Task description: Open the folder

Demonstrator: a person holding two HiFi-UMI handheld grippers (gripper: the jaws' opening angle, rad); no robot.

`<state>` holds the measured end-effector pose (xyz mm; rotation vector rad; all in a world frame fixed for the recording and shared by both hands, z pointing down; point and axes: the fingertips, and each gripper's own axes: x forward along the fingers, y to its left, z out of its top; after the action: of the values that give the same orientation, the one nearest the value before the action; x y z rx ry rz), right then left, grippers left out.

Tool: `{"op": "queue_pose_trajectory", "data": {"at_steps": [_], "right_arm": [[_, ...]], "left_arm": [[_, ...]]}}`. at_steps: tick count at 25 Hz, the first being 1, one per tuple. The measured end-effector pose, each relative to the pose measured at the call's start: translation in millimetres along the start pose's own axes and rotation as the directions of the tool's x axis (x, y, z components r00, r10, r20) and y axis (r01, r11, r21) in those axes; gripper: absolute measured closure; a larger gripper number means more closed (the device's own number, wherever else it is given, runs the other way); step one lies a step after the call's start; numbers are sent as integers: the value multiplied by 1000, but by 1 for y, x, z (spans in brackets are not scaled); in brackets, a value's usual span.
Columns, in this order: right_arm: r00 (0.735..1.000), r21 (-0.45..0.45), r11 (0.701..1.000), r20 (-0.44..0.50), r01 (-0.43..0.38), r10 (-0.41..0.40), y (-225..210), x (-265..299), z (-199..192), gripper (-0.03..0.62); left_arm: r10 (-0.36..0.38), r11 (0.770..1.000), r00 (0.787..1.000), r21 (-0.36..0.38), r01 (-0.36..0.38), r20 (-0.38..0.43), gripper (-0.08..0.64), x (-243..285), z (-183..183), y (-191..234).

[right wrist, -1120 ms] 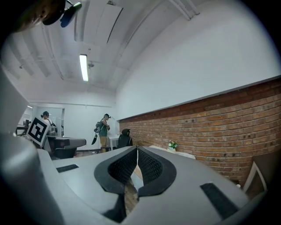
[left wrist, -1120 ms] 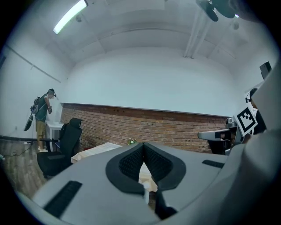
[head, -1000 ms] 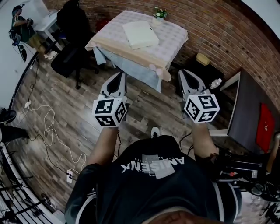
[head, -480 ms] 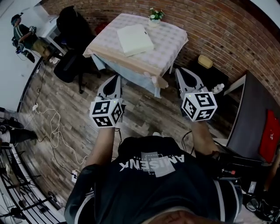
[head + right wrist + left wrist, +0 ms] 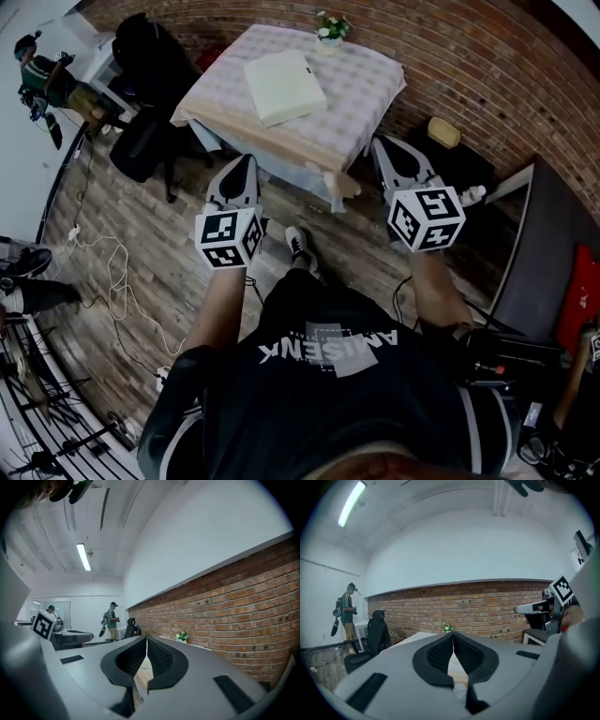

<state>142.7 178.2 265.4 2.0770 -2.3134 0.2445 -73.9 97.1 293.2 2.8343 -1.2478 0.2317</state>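
A pale, closed folder (image 5: 284,86) lies flat on a square table (image 5: 361,103) with a checked cloth, against the brick wall. My left gripper (image 5: 246,161) is held out over the floor, short of the table's near edge, its jaws shut with nothing between them. My right gripper (image 5: 382,145) reaches to the table's near right corner, also shut and empty. In the left gripper view the left gripper (image 5: 453,635) points at the table (image 5: 417,638). In the right gripper view the right gripper (image 5: 146,640) points along the brick wall.
A small potted plant (image 5: 331,26) stands at the table's far edge. A black office chair (image 5: 150,141) is left of the table, and a person (image 5: 42,70) stands at far left. A dark desk (image 5: 544,253) is at right. Cables (image 5: 112,281) trail over the wooden floor.
Both grippers have moved forward toward the table, which now sits closer to them in the head view. The jaws stayed shut.
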Motion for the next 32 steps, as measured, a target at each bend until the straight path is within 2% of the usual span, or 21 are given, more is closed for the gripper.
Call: {"op": "queue_pose_trajectory", "data": {"at_steps": [3, 9, 13, 18, 22, 24, 28, 32], "right_arm": [[1000, -8, 1000, -18, 17, -18, -11, 33, -3, 551], [996, -18, 999, -73, 46, -47, -33, 109, -8, 551], [991, -38, 997, -119, 61, -65, -46, 153, -13, 551], [983, -10, 997, -167, 75, -76, -65, 206, -24, 551], [981, 20, 996, -176, 90, -85, -78, 244, -29, 551], [977, 24, 995, -191, 97, -90, -84, 263, -34, 551], [969, 43, 992, -223, 115, -103, -95, 295, -44, 551], [958, 52, 989, -260, 138, -120, -112, 329, -55, 551]], "left_arm": [[-10, 1000, 1000, -19, 10, -25, 546, 38, -15, 22], [-46, 999, 997, -10, 46, -66, 546, 122, -38, 65], [-59, 997, 992, 33, 63, -113, 546, 174, -61, 91], [-88, 987, 976, 113, 112, -199, 545, 226, -92, 113], [-98, 980, 962, 144, 138, -256, 534, 259, -124, 127], [-114, 969, 951, 181, 171, -287, 485, 273, -139, 131], [-165, 949, 927, 203, 242, -335, 476, 299, -158, 137], [-161, 916, 911, 286, 281, -380, 448, 322, -185, 142]]}}
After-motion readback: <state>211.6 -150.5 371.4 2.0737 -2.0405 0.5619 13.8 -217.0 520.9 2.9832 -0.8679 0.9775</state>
